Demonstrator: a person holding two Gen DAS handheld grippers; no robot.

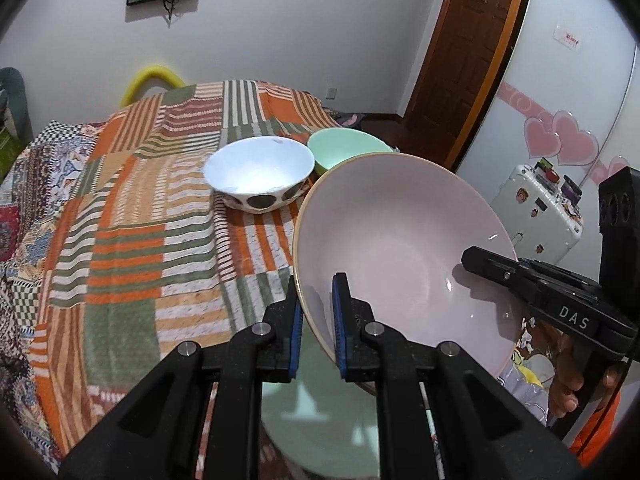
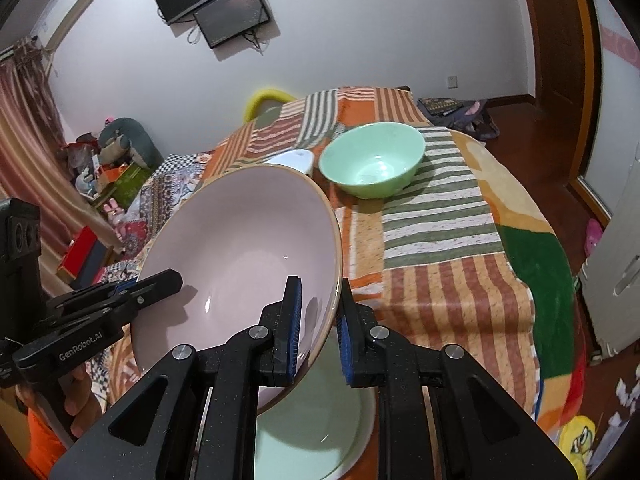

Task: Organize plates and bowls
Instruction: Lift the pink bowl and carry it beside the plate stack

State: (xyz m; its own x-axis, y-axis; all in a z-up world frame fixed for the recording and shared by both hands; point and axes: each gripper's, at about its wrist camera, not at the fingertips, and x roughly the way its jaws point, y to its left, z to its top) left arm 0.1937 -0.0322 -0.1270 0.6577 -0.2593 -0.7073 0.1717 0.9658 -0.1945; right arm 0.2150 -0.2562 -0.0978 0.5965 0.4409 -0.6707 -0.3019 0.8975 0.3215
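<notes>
A large pink plate (image 1: 400, 240) is held tilted in the air between both grippers, above a pale green plate (image 1: 320, 420) lying on the table. My left gripper (image 1: 318, 320) is shut on the pink plate's near-left rim. My right gripper (image 2: 318, 328) is shut on its opposite rim; the plate also shows in the right wrist view (image 2: 240, 256), with the green plate (image 2: 312, 432) under it. A white bowl with dark spots (image 1: 260, 176) and a green bowl (image 2: 374, 164) stand farther back on the striped cloth.
A patchwork striped cloth (image 1: 132, 240) covers the table. A yellow chair back (image 1: 152, 80) stands behind it. A white suitcase (image 1: 540, 216) and a wooden door (image 1: 472, 40) are to the right. Clutter lies on the floor at the left (image 2: 104, 168).
</notes>
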